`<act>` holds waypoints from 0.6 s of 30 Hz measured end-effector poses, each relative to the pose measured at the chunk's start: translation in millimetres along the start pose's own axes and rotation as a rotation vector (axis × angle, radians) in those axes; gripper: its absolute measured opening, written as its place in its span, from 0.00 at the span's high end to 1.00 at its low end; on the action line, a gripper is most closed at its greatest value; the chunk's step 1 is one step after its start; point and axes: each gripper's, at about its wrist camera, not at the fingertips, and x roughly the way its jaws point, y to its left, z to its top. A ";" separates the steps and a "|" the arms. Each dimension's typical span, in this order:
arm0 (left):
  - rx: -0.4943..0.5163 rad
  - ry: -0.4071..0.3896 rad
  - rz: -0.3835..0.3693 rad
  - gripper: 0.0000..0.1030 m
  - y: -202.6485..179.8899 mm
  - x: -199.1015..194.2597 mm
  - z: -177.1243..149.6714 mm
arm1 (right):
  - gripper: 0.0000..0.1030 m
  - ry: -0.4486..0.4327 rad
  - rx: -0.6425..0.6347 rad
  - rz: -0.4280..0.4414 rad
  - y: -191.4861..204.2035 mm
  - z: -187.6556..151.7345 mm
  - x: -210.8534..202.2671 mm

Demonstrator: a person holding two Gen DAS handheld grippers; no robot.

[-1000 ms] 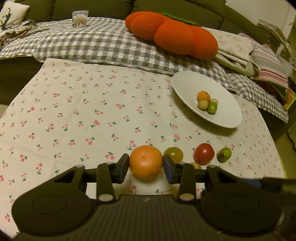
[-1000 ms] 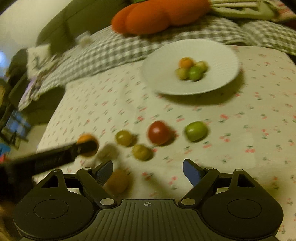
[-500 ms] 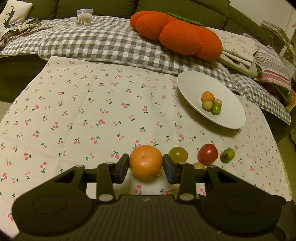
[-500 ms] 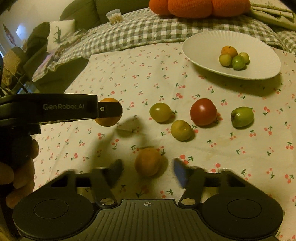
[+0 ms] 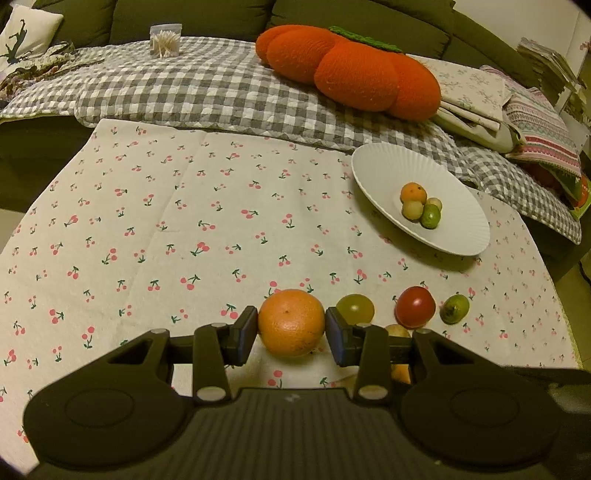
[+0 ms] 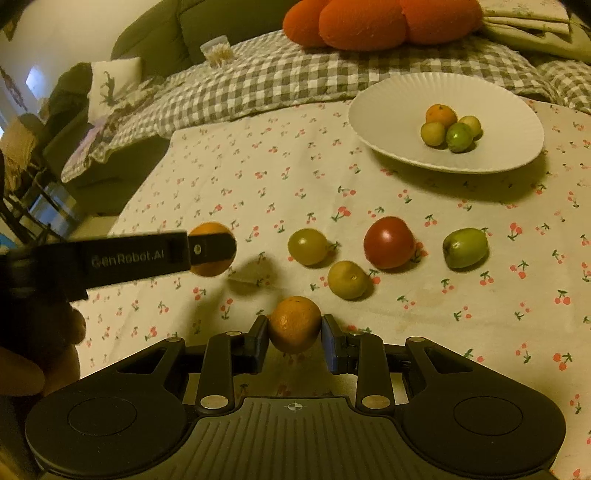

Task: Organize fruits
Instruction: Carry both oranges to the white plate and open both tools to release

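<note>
Left gripper (image 5: 291, 334) clamps a large round orange fruit (image 5: 291, 322), both pads pressed against its sides. In the right wrist view that same fruit hangs above the white cherry-print tablecloth (image 5: 184, 221), a shadow on the cloth beneath it.

Right gripper (image 6: 294, 338) has closed on a smaller orange citrus (image 6: 294, 324), its two pads touching the peel on either side. Whether this fruit rests on the cloth or is lifted, cannot tell.

Loose fruit on the cloth, right wrist view, taking the smaller citrus as centre:
- yellow-green round fruit (image 6: 307, 246) at 12 o'clock
- pale yellow small fruit (image 6: 347, 279) at 1 o'clock, near
- glossy red tomato (image 6: 389, 242) at 1 o'clock, farther out
- green oval fruit (image 6: 465, 247) at 2 o'clock, outermost of the row

White ribbed plate (image 6: 391, 110) sits at 1 o'clock, well apart from the loose row. It holds four small fruits touching in a cluster: one orange (image 6: 441, 115), two pale yellow, one green (image 6: 460, 137).

Beyond the table edge: grey-and-white checked blanket (image 5: 221, 85) on a dark green sofa (image 5: 184, 14), with an orange pumpkin-shaped cushion (image 5: 351, 74) on the blanket at 12 o'clock.
</note>
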 end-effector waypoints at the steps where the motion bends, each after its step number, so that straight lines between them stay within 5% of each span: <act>1: 0.003 -0.002 0.002 0.63 -0.5 -0.2 0.0 | 0.72 -0.007 0.006 -0.001 -1.7 1.5 -2.3; 18: 0.063 -0.041 0.012 0.63 -12.4 -2.5 2.0 | 0.72 -0.089 0.095 -0.016 -29.0 19.4 -29.3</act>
